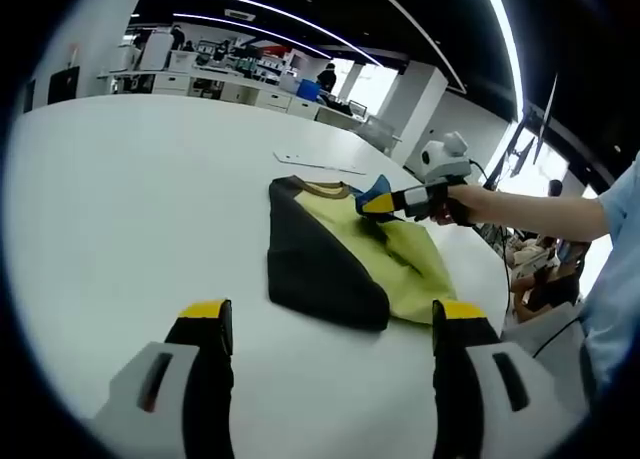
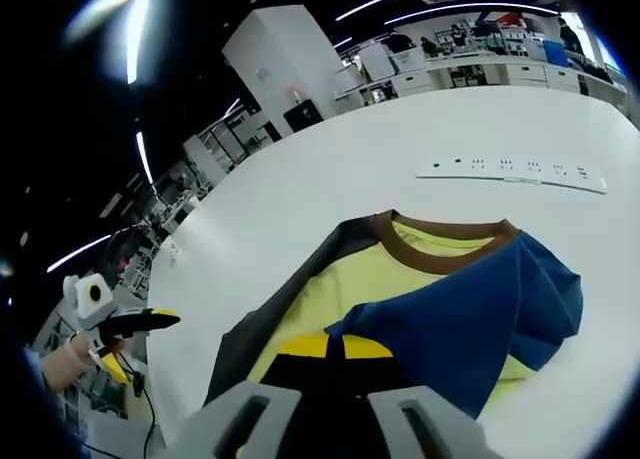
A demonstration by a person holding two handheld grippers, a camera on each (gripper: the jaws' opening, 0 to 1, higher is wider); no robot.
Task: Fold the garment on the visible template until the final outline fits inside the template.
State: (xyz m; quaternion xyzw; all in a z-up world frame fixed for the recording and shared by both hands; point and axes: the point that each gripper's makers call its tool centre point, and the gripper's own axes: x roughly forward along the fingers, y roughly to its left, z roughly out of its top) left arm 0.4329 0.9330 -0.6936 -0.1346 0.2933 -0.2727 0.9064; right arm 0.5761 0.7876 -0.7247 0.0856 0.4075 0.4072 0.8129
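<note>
Right hand-held gripper (image 2: 335, 357) is clamped on your garment's blue sleeve (image 2: 480, 314), evidently to fold it inward, while your left hand-held gripper (image 1: 335, 324) hovers open above the counter (image 1: 130, 199).

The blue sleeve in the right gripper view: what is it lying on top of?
The blue sleeve lies folded over the shirt's yellow-green front, just below the brown collar. The right claw is shut on its edge. How much yellow fabric lies beneath is covered, as is any template.

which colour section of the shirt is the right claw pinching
The blue sleeve: the right claw is shut on its edge, while the yellow front and dark folded side lie free.
</note>
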